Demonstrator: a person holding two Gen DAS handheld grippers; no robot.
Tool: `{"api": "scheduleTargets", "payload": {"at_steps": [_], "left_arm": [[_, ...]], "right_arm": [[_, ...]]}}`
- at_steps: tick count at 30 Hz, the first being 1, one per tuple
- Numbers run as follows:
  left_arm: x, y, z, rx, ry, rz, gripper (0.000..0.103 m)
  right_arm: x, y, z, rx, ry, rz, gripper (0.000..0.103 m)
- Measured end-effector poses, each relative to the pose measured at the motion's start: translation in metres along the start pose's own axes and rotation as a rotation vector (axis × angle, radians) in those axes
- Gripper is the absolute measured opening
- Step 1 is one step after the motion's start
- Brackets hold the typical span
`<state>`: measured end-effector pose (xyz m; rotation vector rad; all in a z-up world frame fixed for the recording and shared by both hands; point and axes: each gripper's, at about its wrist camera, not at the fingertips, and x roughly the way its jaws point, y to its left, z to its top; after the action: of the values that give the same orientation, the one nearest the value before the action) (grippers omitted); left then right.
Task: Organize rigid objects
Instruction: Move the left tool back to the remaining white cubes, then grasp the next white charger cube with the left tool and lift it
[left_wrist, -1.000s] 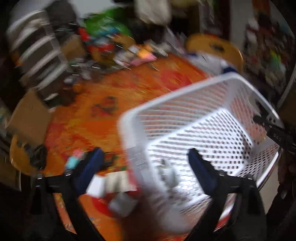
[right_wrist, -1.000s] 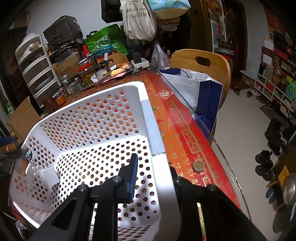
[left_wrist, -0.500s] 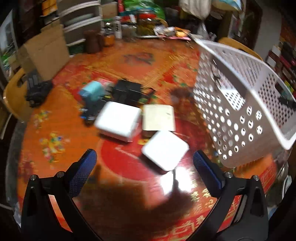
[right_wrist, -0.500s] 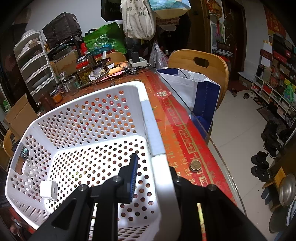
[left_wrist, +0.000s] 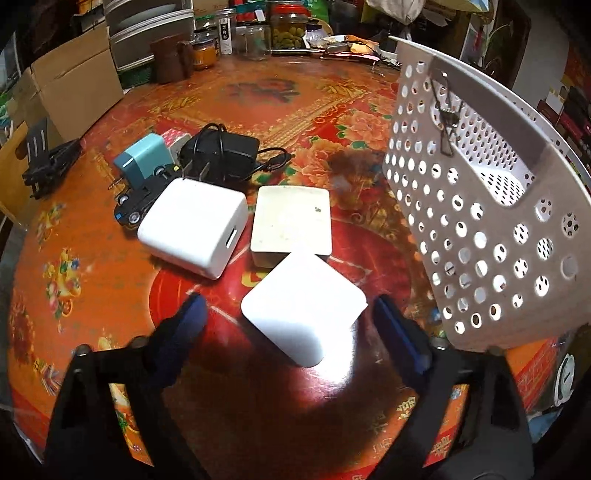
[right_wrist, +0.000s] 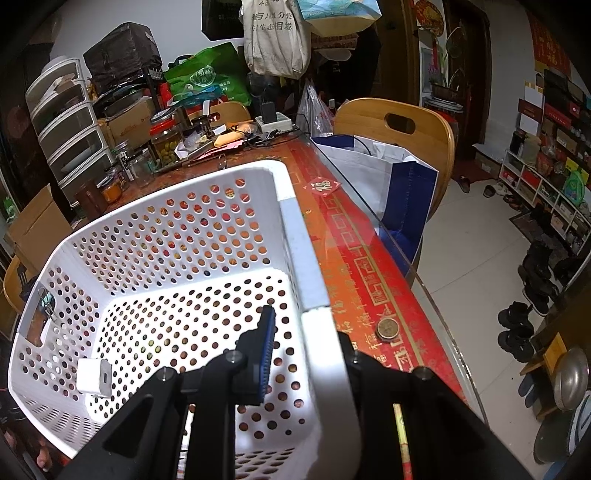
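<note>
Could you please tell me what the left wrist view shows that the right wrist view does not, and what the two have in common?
Only the left wrist view shows the left gripper closing around the nearest white charger, pads not yet touching it, with a second white charger, a cream box, a black adapter and a teal plug behind. Only the right wrist view shows the right gripper shut on the basket's rim, a small white charger inside, and a coin. Both show the white basket on the red table.

basket: white perforated plastic | charger: smooth glossy white plastic | table: glossy glass top
</note>
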<state>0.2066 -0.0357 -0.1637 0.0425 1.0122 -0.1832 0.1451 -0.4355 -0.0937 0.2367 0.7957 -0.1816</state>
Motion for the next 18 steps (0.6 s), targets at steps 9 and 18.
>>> {"api": "scheduleTargets", "payload": {"at_steps": [9,18], "left_arm": [[-0.003,-0.003,-0.005,0.011,-0.03,-0.001,0.057],[-0.01,0.006,-0.008,-0.014,-0.043,0.005,0.057]], "right_arm": [[0.0,0.0,0.0,-0.002,0.001,0.0,0.019],[0.0,-0.001,0.0,-0.002,0.002,-0.001,0.019]]}}
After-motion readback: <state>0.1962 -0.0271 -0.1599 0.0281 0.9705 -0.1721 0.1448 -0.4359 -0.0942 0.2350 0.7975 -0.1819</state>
